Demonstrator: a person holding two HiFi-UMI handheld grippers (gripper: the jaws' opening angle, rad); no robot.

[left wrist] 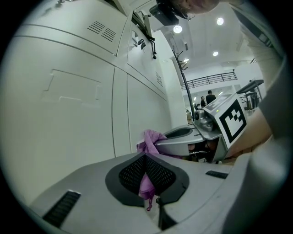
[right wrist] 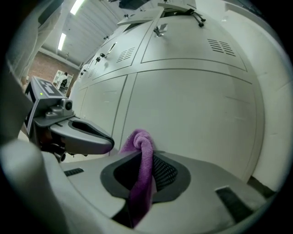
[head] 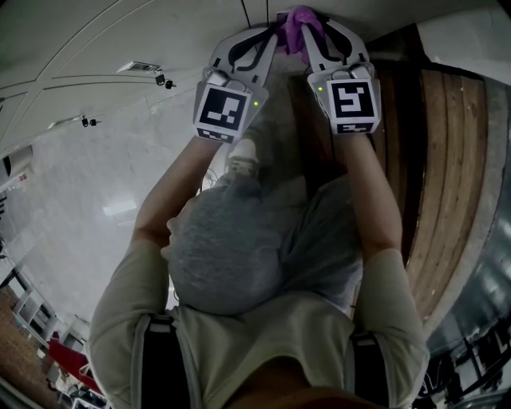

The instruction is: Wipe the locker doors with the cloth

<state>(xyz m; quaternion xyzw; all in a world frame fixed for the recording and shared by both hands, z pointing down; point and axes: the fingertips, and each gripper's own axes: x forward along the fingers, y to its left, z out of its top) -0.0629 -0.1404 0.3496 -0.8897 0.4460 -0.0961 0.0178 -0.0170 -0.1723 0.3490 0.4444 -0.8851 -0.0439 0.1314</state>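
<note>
Squeezing one purple cloth (head: 299, 22) in left claw (head: 274, 38) and right claw (head: 318, 36), both closed tight on it, pressing it against white locker door (right wrist: 192, 109).

Arms outstretched, left gripper (head: 270, 38), right gripper (head: 321, 36) clamping cloth (head: 299, 21)

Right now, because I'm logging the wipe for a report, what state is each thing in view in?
purple cloth: bunched, pinched by both grippers, up against a locker door.
left gripper: fingers shut on the purple cloth.
right gripper: fingers shut on the purple cloth.
locker doors: closed.
</note>
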